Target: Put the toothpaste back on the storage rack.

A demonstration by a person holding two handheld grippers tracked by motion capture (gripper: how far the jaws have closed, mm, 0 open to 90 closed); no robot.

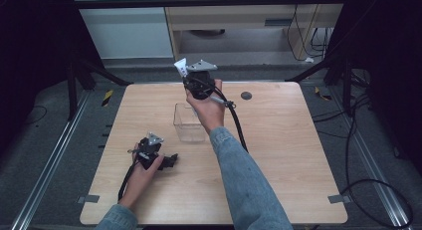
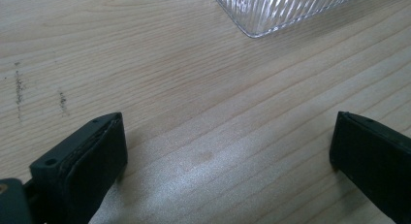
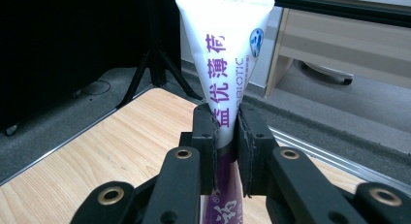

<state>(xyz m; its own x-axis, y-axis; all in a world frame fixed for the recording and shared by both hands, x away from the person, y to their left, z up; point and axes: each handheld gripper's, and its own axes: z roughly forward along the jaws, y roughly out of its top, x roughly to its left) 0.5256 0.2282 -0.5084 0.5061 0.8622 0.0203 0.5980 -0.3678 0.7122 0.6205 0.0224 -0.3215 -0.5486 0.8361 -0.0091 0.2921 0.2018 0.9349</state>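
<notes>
A white tube with purple lettering stands upright between the jaws of my right gripper, which is shut on it. In the high view the right gripper is raised over the far middle of the table, and the tube's flat end sticks up from it. A clear plastic box sits on the table just below and toward me from that hand. My left gripper rests low on the table at the front left, open, with bare wood between its jaws. A corner of the ribbed box lies ahead of it.
The wooden table has a small dark disc near its far edge. A black cable trails from the right gripper across the table. Dark stands and cables flank the table on both sides.
</notes>
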